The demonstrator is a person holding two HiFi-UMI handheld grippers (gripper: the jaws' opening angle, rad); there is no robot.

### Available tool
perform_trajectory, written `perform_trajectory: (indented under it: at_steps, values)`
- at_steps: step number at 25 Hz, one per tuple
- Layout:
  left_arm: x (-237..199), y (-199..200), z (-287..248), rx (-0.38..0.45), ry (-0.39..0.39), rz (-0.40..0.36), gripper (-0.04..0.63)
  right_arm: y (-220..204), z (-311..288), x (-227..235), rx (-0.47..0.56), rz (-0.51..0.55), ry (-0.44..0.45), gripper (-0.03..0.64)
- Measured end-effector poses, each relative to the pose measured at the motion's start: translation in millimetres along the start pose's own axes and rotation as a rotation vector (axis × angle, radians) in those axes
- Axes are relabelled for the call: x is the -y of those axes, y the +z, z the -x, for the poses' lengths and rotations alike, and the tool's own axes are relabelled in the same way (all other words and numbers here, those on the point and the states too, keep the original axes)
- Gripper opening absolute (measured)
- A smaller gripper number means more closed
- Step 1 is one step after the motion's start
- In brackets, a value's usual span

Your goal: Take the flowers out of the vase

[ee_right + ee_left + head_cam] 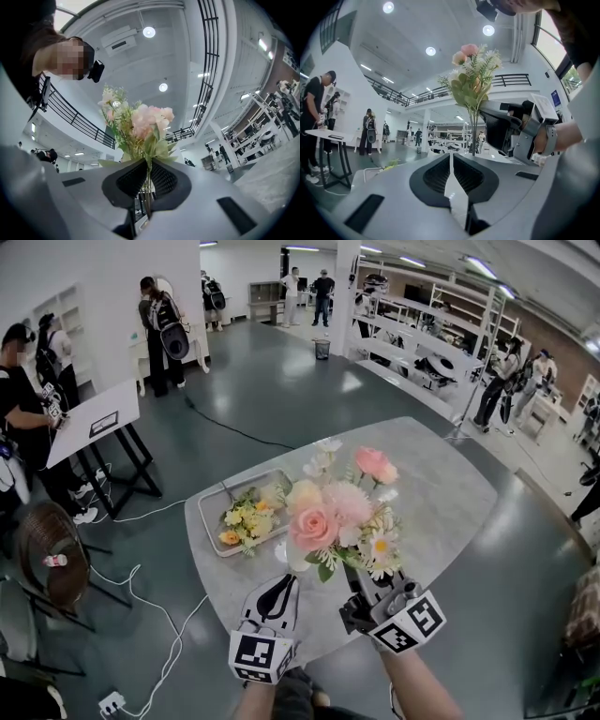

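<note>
A bunch of pink, cream and white artificial flowers (342, 517) stands upright over the near part of the grey marble table (441, 493). My right gripper (354, 573) is shut on the green stems just below the blooms. In the right gripper view the stems (148, 187) run between the closed jaws of the right gripper (148, 173), with the bunch (138, 124) rising above. My left gripper (284, 582) is beside it on the left, shut with nothing in it. The left gripper view shows the left gripper (451, 159) closed, and the bunch (473, 79) ahead to its right. No vase is plainly seen.
A grey tray (211, 521) on the table's left holds a bunch of yellow flowers (246, 519). A white-topped stand (94, 418), a round-backed chair (47, 554) and floor cables (159, 615) are on the left. Several people stand around the hall.
</note>
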State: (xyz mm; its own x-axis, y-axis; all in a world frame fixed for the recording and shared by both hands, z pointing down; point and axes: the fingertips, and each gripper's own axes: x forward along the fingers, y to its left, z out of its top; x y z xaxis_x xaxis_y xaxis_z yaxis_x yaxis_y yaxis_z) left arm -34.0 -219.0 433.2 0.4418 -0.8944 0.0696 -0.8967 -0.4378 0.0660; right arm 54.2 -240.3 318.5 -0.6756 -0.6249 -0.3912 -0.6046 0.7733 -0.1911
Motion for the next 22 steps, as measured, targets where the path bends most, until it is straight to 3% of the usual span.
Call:
perform_trajectory:
  at_steps: [10, 22]
  values:
    - [0, 21, 13, 0.0, -0.001, -0.011, 0.035, 5, 4, -14, -0.012, -0.032, 0.012, 0.038]
    - [39, 24, 38, 0.016, 0.0, 0.002, 0.026, 8, 49, -33, -0.032, -0.043, 0.016, 0.038]
